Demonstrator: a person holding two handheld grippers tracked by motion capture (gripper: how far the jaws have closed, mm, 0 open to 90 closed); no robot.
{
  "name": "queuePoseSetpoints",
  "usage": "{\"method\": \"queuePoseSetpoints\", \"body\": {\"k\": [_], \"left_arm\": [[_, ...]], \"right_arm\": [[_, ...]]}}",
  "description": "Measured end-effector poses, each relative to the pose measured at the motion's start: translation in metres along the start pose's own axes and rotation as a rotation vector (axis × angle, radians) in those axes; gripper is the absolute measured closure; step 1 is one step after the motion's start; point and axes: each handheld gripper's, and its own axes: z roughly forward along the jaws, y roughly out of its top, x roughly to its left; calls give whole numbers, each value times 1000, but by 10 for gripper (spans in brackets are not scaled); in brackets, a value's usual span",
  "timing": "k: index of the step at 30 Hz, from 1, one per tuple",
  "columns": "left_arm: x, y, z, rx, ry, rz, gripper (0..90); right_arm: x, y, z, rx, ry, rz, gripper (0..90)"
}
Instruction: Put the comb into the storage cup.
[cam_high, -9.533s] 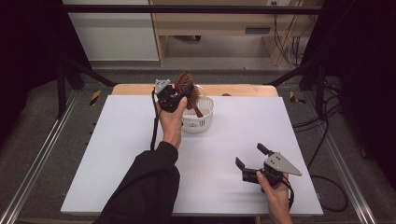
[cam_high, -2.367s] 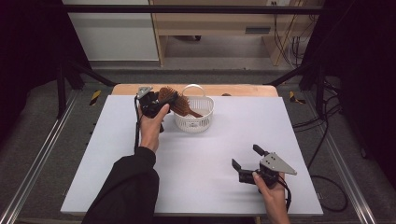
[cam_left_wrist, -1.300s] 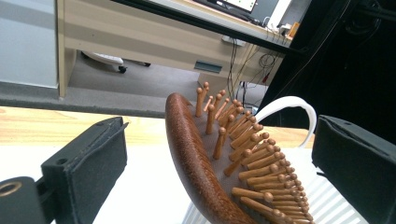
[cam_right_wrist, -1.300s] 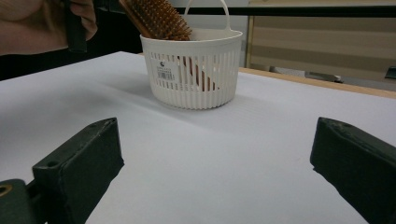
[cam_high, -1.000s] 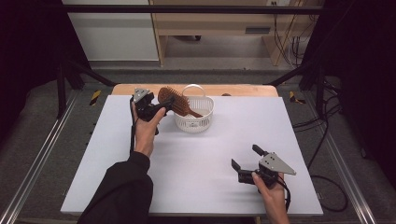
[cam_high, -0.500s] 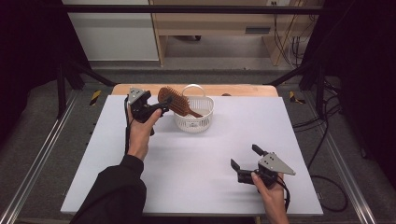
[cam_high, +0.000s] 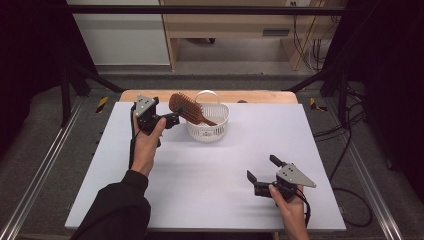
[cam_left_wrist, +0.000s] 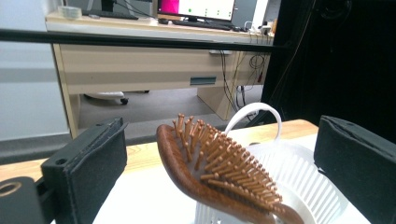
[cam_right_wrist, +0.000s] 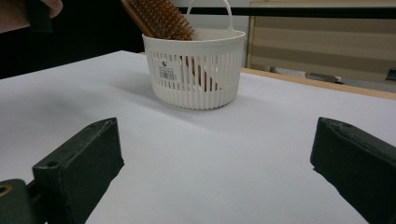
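Resting handle-down in the far basket (cam_high: 208, 131), the hairbrush (cam_high: 186, 107) looks placed; the left gripper (cam_high: 172, 120), released just beside it, should next draw clear, while the right gripper (cam_high: 260, 172) waits open nearby.

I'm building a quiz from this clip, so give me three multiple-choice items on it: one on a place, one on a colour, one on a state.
1. Where does the hairbrush rest?
A. flat on the table
B. in the basket, head leaning over the rim
C. on the floor

2. The basket's colour?
A. white
B. blue
C. red

3. The left gripper is:
A. shut on the hairbrush
B. open, off the hairbrush
C. shut on the basket

B: handle inside the basket.
A: white slats.
B: jaws wide apart.
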Motion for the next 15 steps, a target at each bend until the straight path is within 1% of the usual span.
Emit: {"method": "queuePoseSetpoints", "body": {"k": [1, 4, 5, 10, 14, 15], "left_arm": [[-1, -2, -3, 1, -8, 4, 25], [-5, -3, -7, -5, -9, 30, 25], [-5, -3, -8, -6, -12, 32, 25], [-9, -4, -15, -25, -28, 30, 25], [-10, -7, -19, -26, -34, 30, 26], [-10, -8, -22, -28, -38, 29, 25]], "right_arm": [[0, 0, 0, 1, 0, 2, 24], [0, 0, 0, 1, 0, 0, 24], [0, 0, 0, 1, 0, 1, 23], [0, 0, 0, 2, 0, 1, 23], [0, 0, 0, 3, 1, 2, 23], [0, 0, 0, 2, -2, 0, 23]]}}
